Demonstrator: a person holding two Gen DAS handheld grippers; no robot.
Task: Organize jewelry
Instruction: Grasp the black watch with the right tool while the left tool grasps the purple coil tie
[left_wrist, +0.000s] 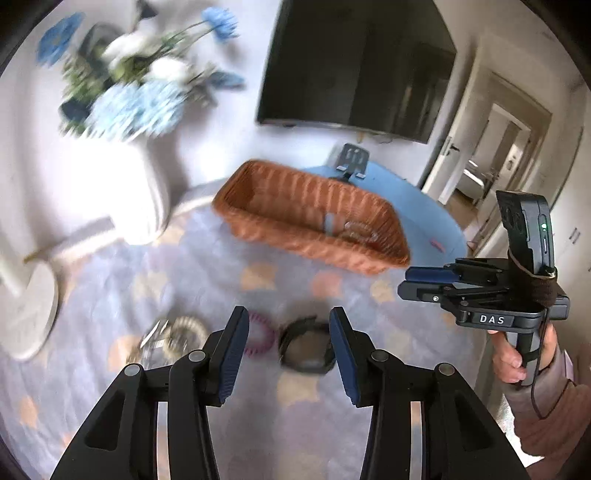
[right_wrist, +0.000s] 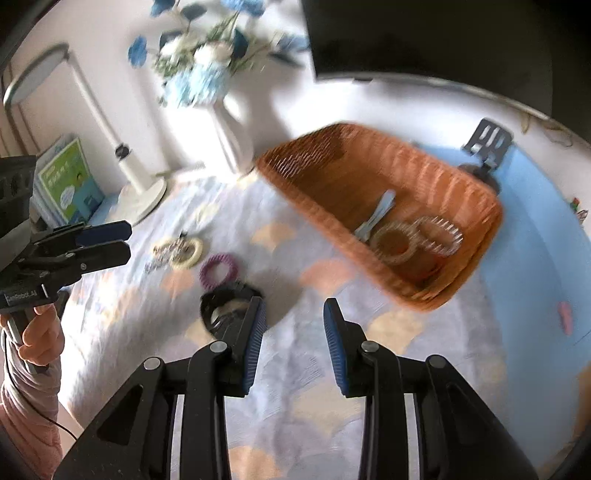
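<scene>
1. Lying on the patterned tabletop cloth (left_wrist: 207, 266), a black bracelet (left_wrist: 306, 345) sits beside a purple coil bracelet (left_wrist: 260, 334), both before the wide-open, empty left gripper (left_wrist: 289, 354).
2. Behind stands a wicker basket (left_wrist: 258, 218).
3. Only the right view shows two rings (right_wrist: 417, 238) inside the basket; the right gripper (right_wrist: 293, 339) gapes empty.

The woven wicker basket (right_wrist: 388, 206) at about one o'clock in the right wrist view looks rough and ribbed, matt orange-brown. The cloth table cover (right_wrist: 295, 369) under it is soft, matt and printed. At ten o'clock the purple coil bracelet (right_wrist: 218, 270) looks like ridged plastic. The left gripper (left_wrist: 289, 349) is matt black plastic with ribbed blue pads (left_wrist: 232, 354) and shiny metal pivot pins.
</scene>
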